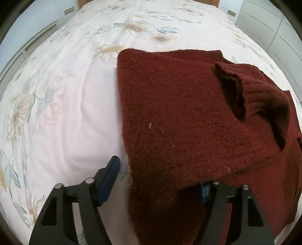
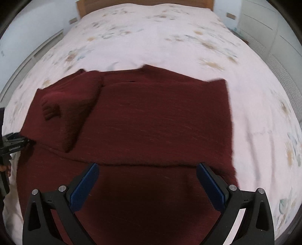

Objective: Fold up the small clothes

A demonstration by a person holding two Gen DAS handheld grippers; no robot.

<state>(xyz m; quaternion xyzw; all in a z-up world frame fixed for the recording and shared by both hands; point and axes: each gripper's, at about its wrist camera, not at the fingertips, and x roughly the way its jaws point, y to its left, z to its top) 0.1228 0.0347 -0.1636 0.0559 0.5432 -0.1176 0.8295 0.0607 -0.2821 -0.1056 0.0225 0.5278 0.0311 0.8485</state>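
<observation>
A dark red knit sweater (image 1: 179, 116) lies flat on the bed, one sleeve (image 1: 264, 98) folded in over its body. My left gripper (image 1: 160, 175) is at the sweater's near left corner. Its left blue pad (image 1: 110, 181) stands clear of the cloth, and the right finger is hidden under the sweater's edge, so cloth hangs between the jaws without being pinched. In the right wrist view the sweater (image 2: 160, 116) fills the middle, with the folded sleeve (image 2: 62, 113) at left. My right gripper (image 2: 147, 167) hovers open above its near part, pads wide apart. The left gripper (image 2: 11, 143) shows at the left edge.
The bed carries a pale floral sheet (image 1: 62, 113), also bare beyond the sweater (image 2: 151, 41). A wooden headboard (image 2: 143, 2) stands at the far end. White cupboards (image 1: 264, 20) run along the right side and a slatted white panel (image 1: 28, 47) along the left.
</observation>
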